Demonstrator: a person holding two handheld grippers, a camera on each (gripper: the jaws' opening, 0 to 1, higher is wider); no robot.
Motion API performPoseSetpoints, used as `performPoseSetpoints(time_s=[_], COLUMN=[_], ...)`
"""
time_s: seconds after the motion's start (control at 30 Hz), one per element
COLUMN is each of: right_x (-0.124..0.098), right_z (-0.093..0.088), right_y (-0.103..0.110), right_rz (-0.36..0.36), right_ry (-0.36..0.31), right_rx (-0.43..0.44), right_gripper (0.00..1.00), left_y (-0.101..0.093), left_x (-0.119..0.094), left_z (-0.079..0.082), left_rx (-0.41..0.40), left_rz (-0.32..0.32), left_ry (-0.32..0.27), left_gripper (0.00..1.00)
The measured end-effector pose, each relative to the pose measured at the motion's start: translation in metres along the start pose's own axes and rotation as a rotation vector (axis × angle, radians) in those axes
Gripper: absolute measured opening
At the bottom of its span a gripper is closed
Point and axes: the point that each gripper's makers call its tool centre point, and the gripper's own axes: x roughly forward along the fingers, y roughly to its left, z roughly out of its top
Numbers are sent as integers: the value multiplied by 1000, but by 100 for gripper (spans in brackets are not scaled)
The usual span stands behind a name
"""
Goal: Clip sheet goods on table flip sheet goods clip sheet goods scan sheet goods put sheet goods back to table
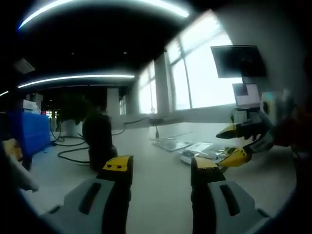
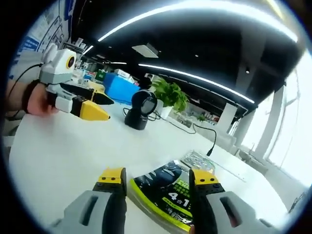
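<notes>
Sheet goods [image 2: 165, 197] (dark packet) lie between open jaws.

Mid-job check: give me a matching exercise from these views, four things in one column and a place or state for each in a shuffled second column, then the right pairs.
Things:
1. dark packet with green edge
2. black scanner
3. potted plant
4. clear packet

Places or states:
A. stands on the white table, a cable running from it
B. lies between the open jaws of the right hand-held gripper
C. lies flat just beyond the dark packet
D. stands behind the scanner

Pairs: 1-B, 2-A, 3-D, 4-C
</notes>
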Motion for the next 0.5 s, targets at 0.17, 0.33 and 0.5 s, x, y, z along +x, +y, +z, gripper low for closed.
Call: performPoseSetpoints(time_s=[0.17, 0.33, 0.5], right_x=[2, 5, 7], right_z=[-6, -11, -17], right_y=[-3, -2, 1], right_rz=[-17, -20, -8], right_ry=[17, 34, 46], right_rx=[8, -6, -8], right_gripper=[44, 43, 39], left_y=[0, -2, -2], left_x=[0, 0, -1], left_z=[0, 0, 0], left_rx=[0, 3, 3], left_rz=[0, -4, -3], left_ry=[0, 1, 2], left_gripper=[40, 40, 40])
